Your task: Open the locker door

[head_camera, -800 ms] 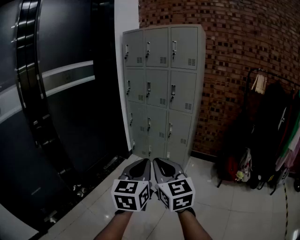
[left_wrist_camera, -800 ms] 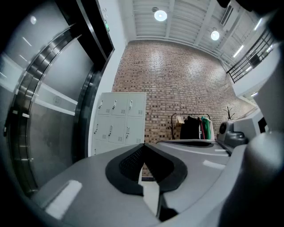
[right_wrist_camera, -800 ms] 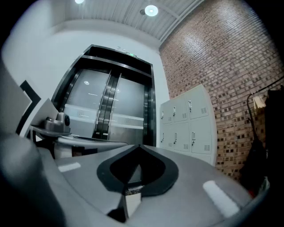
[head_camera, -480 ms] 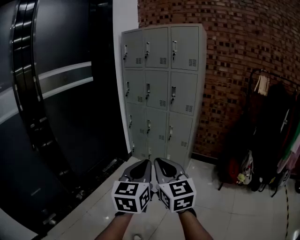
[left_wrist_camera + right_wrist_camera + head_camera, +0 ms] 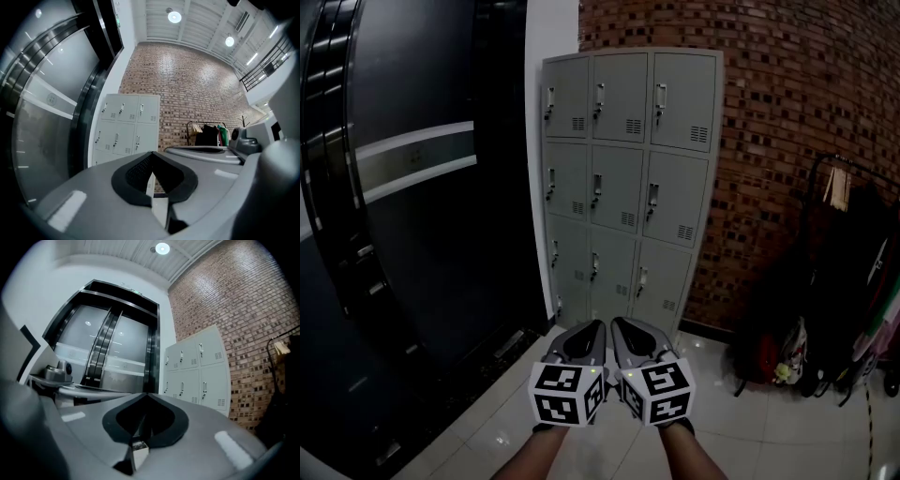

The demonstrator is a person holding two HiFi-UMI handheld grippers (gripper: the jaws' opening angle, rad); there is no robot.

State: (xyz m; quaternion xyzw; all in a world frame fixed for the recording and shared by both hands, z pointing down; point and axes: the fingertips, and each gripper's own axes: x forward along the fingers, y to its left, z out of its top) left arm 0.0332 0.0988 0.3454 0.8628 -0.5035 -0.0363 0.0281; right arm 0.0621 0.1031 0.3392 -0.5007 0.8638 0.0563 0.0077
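Observation:
A grey metal locker cabinet (image 5: 623, 187) stands against the brick wall, three doors wide and three high, every door closed, each with a small handle (image 5: 653, 198) and vent. It also shows in the left gripper view as the locker cabinet (image 5: 124, 129) and in the right gripper view as the locker cabinet (image 5: 197, 373). My left gripper (image 5: 592, 324) and right gripper (image 5: 618, 322) are held side by side low in the head view, well short of the cabinet. Both are shut with nothing between the jaws, as the left gripper (image 5: 151, 153) and right gripper (image 5: 146, 394) show close up.
A dark glass wall with curved black frames (image 5: 384, 216) fills the left. A red brick wall (image 5: 787, 112) runs behind and to the right of the lockers. A clothes rack (image 5: 848, 272) with garments and bags stands at the right. The floor is glossy pale tile (image 5: 750, 431).
The head view has closed in on the lockers, which look larger and sit slightly further right. Both grippers stay shut and side by side.

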